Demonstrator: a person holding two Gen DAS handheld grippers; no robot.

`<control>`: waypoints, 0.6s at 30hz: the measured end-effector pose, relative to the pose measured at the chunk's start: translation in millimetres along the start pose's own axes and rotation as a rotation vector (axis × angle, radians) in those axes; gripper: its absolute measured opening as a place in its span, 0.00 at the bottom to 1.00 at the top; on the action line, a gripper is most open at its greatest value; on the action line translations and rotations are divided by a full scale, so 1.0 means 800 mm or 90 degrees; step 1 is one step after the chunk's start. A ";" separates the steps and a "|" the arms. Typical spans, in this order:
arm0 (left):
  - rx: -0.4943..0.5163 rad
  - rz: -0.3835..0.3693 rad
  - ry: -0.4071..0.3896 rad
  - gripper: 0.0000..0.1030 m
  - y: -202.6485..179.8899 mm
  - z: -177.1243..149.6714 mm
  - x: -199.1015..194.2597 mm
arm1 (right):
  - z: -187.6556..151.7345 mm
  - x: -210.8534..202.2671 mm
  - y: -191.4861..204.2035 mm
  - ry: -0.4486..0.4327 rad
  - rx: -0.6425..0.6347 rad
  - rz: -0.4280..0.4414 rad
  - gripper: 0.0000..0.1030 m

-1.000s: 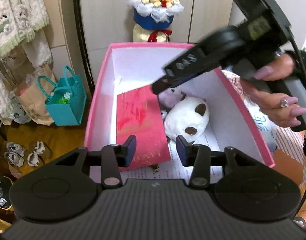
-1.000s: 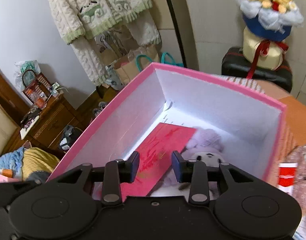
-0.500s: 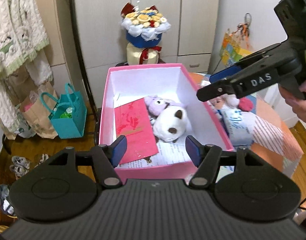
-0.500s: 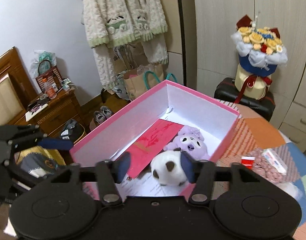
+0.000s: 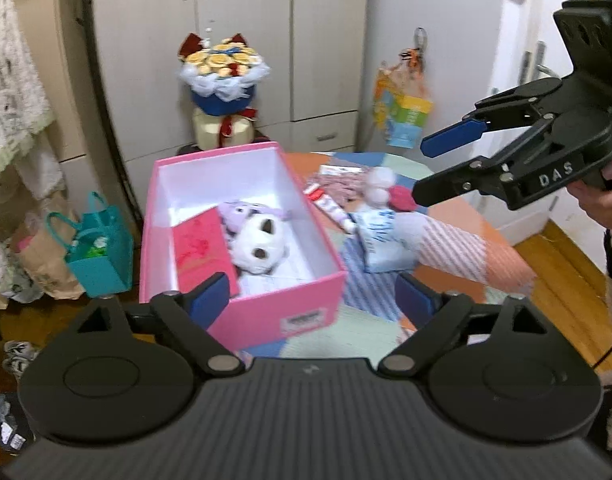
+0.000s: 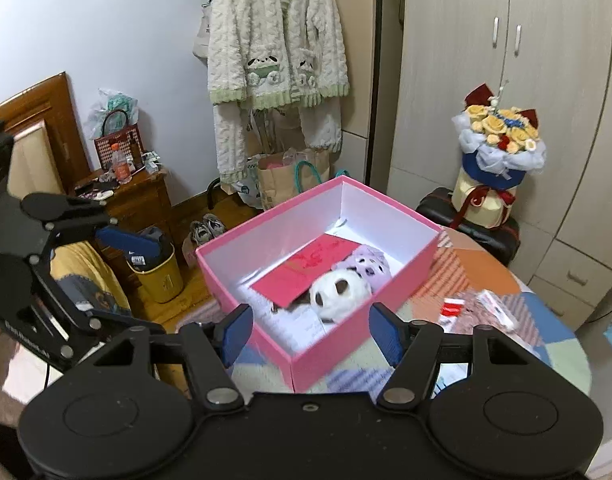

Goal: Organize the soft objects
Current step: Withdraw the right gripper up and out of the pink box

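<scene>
Over the pink box (image 5: 241, 300), both our grippers hang empty. Left gripper (image 5: 312, 294) has its jaws wide, just been opening, nothing between them. Right gripper (image 6: 310, 334) is moderately wide, also just been opening, nothing gripped; the box only shows through the gap.

Box already holds the white plush (image 5: 257, 246) and the purple plush (image 5: 237, 212) touching it, both beside a red envelope (image 5: 199, 252). Box sits on the patchwork table (image 5: 458, 252).

We judge the next step is fetching another soft item. Candidates lie right of the box in the left wrist view: a white-and-red soft toy (image 5: 380, 190) resting on a pale blue pouch (image 5: 380, 240), near a small tube (image 5: 330, 208). The frame is blurred there, so we can't tell exact shapes.

To do it well:
- keep the jaws wide on approach
- come down over the toy's body and pinch mid-bulk, not a loose edge
- avoid snagging the pouch underneath
- clear the box's near wall on the carry
- drop into the free back end, not onto the envelope
</scene>
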State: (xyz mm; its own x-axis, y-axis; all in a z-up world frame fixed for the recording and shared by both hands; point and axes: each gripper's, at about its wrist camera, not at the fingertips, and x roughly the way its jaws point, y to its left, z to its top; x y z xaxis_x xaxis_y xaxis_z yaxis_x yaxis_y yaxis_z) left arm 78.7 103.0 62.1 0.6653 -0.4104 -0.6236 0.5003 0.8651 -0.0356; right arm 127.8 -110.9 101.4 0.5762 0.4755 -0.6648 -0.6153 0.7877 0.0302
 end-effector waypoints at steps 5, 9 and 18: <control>0.001 0.001 0.020 0.92 -0.030 -0.006 -0.004 | -0.036 -0.040 0.004 -0.001 -0.015 -0.018 0.68; 0.021 0.023 0.041 0.94 -0.060 -0.007 0.000 | -0.067 -0.065 0.007 0.000 -0.022 -0.033 0.71; 0.052 -0.037 0.043 0.94 -0.112 -0.003 0.031 | -0.133 -0.083 0.002 0.005 -0.029 -0.045 0.85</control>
State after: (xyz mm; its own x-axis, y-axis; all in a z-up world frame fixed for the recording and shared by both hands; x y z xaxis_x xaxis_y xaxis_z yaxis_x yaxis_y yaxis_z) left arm 48.9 16.4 48.1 0.5959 -0.4364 -0.6742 0.5823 0.8129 -0.0115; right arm 31.3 -183.0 65.7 0.6144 0.4163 -0.6702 -0.5978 0.8000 -0.0512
